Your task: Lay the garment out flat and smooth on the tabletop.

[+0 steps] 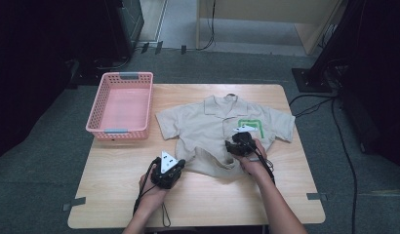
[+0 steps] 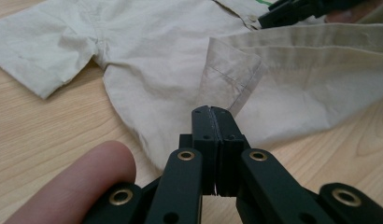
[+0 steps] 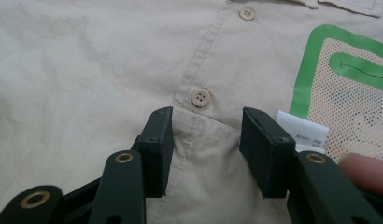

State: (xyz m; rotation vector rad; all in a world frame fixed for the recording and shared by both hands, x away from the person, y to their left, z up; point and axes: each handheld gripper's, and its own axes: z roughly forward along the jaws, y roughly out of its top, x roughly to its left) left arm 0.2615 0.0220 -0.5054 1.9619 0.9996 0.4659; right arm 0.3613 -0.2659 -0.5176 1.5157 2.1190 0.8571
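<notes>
A beige short-sleeved shirt lies face up on the bench, its lower hem folded up toward the chest, apparently mid-fold. The left claw is pressed together at the folded corner; whether fabric is caught between the pads cannot be told. The right claw stands spread over the folded edge by the button placket, cloth between the jaws, not pinched. A pink basket waits beside the shirt, likely to receive it.
</notes>
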